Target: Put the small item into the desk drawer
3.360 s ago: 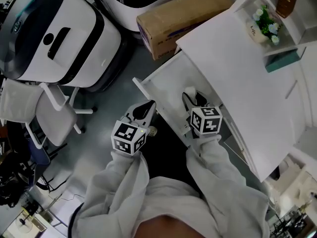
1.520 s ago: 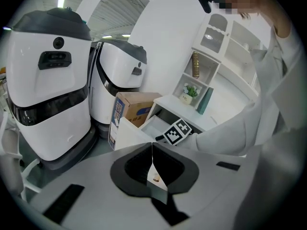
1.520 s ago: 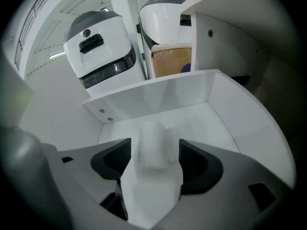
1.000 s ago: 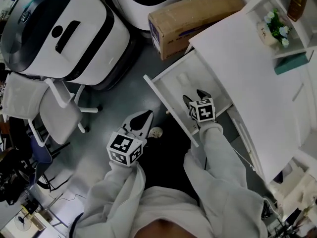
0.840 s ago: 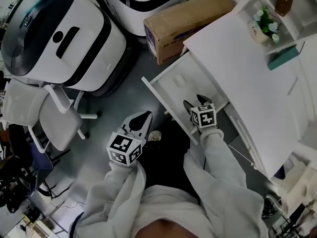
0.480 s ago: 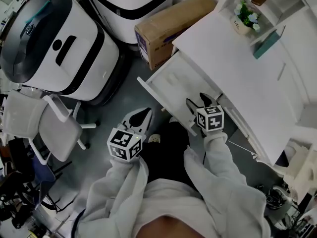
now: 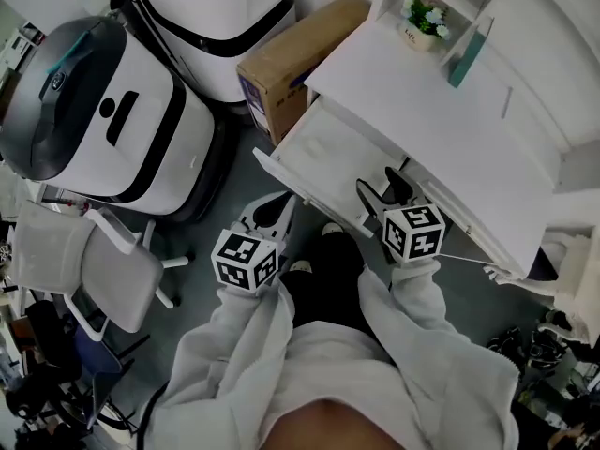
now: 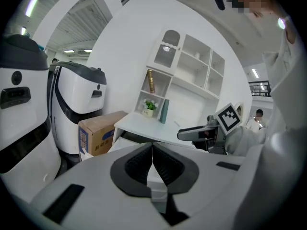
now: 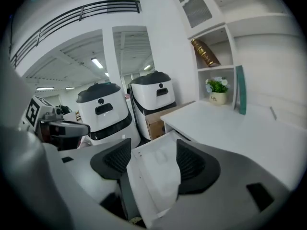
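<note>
White-sleeved left gripper (image 7: 281, 206) hovers over the floor, jaws pressed together, nothing between | drawer (image 7: 309, 153) pulled out from desk (image 7: 422, 101), faint pale small item (image 9: 160, 156) seemingly on its bottom | right gripper (image 7: 377, 184) above drawer's near end, jaws wide, empty.

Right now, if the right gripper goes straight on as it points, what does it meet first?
The right gripper would probably meet the floor of the open drawer first, though depth is unclear.
</note>
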Motion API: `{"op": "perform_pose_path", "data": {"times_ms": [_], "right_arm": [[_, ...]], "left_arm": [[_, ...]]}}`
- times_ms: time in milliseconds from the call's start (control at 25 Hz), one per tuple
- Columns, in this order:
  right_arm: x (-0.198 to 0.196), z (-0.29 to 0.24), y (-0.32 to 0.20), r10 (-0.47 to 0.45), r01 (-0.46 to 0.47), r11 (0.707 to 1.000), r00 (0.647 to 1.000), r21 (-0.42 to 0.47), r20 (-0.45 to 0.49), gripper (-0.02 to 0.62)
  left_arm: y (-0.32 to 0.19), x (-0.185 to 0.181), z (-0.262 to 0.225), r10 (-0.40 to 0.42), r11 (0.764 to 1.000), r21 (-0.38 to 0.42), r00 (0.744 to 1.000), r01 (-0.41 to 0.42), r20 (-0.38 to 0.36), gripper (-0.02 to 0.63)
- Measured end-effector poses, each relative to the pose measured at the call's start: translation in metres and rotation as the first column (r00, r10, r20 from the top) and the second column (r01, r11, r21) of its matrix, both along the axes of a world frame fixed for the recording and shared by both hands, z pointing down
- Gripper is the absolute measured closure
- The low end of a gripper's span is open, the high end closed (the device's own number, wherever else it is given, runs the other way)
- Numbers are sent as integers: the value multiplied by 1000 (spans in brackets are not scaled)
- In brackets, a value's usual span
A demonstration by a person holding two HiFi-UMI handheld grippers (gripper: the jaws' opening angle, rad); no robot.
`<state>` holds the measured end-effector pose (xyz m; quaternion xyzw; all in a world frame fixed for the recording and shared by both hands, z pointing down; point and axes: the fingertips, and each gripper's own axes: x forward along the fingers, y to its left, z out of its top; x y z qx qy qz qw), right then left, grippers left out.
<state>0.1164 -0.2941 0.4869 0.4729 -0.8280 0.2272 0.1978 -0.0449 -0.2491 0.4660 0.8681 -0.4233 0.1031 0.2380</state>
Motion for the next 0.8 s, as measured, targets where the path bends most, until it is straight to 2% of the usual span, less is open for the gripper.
{"op": "perform_pose_path", "data": {"times_ms": [160,360,520,640,800], "right_arm": [[6,-35,16,61,-63,995,998,73,32,290],[10,-74,41,138,-147,976,988,158,69,303],[18,-103,63,205,-213,945,977,250,55,395],[26,-118,76,251,-251,918,967,306,40,438],[41,-125,88,320,-328,882,944,339,81,519]], "left_arm": [[3,12,-19,48,998,39,998,-47,-30,589],[7,23,-58,114,986,127,990,-103,-82,589],[9,29,-79,154,973,185,984,-137,-85,589],[13,36,-88,179,964,214,981,-159,-79,589],[19,47,-91,211,956,226,974,-188,-82,589]]}}
